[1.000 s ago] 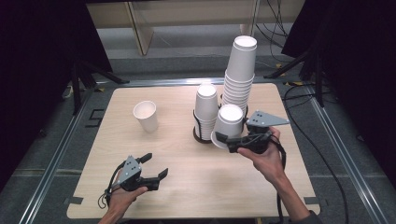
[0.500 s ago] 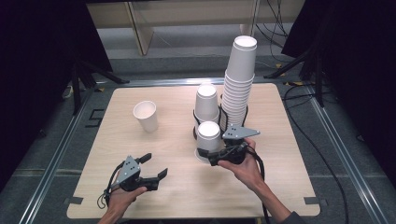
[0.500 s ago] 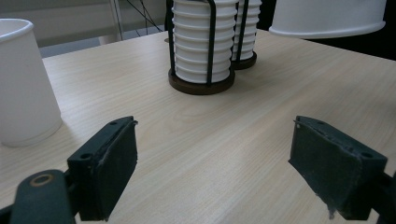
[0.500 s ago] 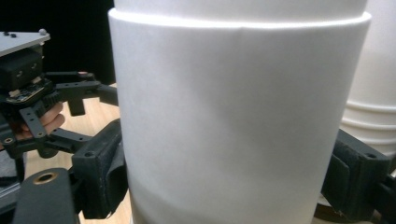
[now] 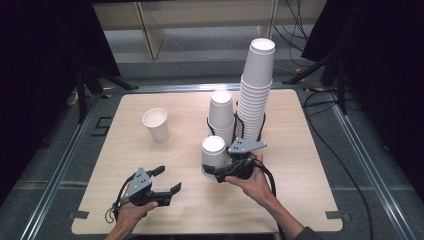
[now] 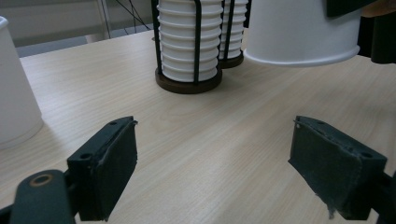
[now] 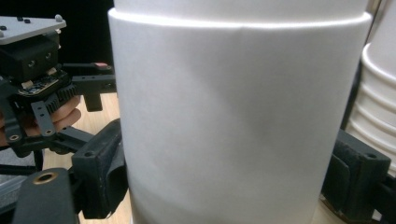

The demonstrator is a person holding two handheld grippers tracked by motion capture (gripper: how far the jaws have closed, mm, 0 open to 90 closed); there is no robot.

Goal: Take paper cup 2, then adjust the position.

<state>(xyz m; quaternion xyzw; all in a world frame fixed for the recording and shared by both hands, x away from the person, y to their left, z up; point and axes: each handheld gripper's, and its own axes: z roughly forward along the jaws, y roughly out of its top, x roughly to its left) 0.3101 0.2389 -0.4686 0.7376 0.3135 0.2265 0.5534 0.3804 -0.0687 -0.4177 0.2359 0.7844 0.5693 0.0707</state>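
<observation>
R gripper (image 5: 220,172) clamped on a cup (image 5: 213,156): in the right gripper view both pads press the cup (image 7: 238,121) wall, one each side. Cup is inverted, base up, rim low over the bench (image 5: 300,200), just in front of the short stack (image 5: 222,117); can't tell from the high view if the rim touches wood. In the left gripper view the cup (image 6: 299,32) rim looks a hair above the surface.

Short stack and tall stack (image 5: 256,90) both sit in black wire holders, side by side, tall one to the right of the short one. Both inverted.

Single cup (image 5: 156,124) stands upright, mouth up, well left of the short stack, alone.

L gripper (image 5: 165,181) sits low over the bench, front-left of the short stack, well apart from the held cup. Jaws apart, nothing betw. them; the left gripper view shows bare wood betw. the pads (image 6: 119,163).
</observation>
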